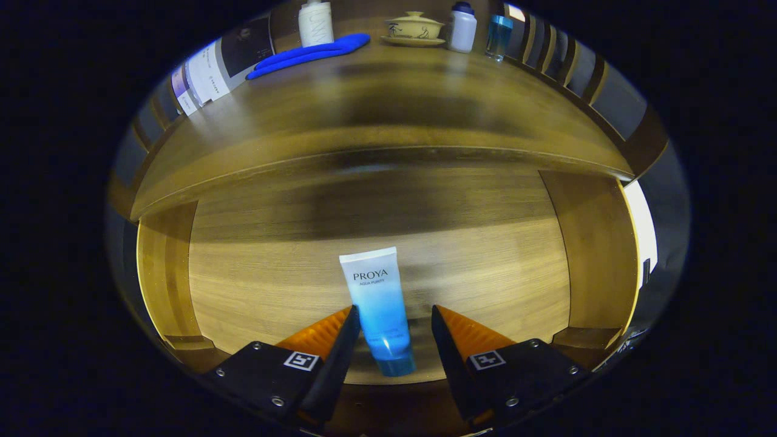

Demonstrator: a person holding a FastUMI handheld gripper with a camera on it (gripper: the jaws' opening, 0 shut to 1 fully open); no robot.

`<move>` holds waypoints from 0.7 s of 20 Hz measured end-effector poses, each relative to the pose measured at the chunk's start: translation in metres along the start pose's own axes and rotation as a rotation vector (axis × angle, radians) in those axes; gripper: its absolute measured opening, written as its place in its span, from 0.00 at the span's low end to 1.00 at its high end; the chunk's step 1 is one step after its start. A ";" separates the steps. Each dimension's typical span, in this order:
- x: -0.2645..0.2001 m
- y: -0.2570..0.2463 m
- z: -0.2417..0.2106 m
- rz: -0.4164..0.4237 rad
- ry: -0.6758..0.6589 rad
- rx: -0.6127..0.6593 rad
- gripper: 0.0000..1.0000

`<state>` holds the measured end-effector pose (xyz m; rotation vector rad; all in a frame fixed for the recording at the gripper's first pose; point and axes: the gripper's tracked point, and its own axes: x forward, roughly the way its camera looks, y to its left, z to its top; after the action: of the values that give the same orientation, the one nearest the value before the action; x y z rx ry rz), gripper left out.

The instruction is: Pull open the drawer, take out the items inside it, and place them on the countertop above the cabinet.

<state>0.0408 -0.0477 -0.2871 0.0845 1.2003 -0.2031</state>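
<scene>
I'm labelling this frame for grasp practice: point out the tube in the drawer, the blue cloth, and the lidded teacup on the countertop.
Tube (377,300): gripper view, mid-body, between the open fingers.
Blue cloth (309,53): gripper view, middle of the fold.
Lidded teacup (414,28): gripper view, on its bowl.

Wood-grain cabinet (598,243), glossy top with glare. Slatted rail (549,51) behind right, 2 posters (212,70) on wall at left. Bright white panel (643,227) beside cabinet's right side.

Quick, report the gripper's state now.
Gripper: jaws open, straddling the blue-and-white tube lying in the open drawer; not gripping it.
</scene>
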 end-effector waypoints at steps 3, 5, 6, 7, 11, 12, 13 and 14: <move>0.005 0.005 -0.006 0.010 0.018 -0.017 0.74; 0.010 0.009 -0.007 0.018 0.013 -0.034 0.66; 0.010 0.009 -0.006 0.015 0.001 -0.042 0.60; 0.008 0.010 -0.006 0.008 -0.006 -0.045 0.54; 0.005 0.008 -0.004 -0.042 -0.048 -0.112 0.47; 0.003 0.004 -0.005 -0.081 -0.062 -0.141 0.44; 0.000 0.003 -0.006 -0.098 -0.076 -0.164 0.42; -0.004 0.004 -0.010 -0.105 -0.089 -0.174 0.42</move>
<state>0.0311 -0.0412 -0.2874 -0.1387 1.1294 -0.1914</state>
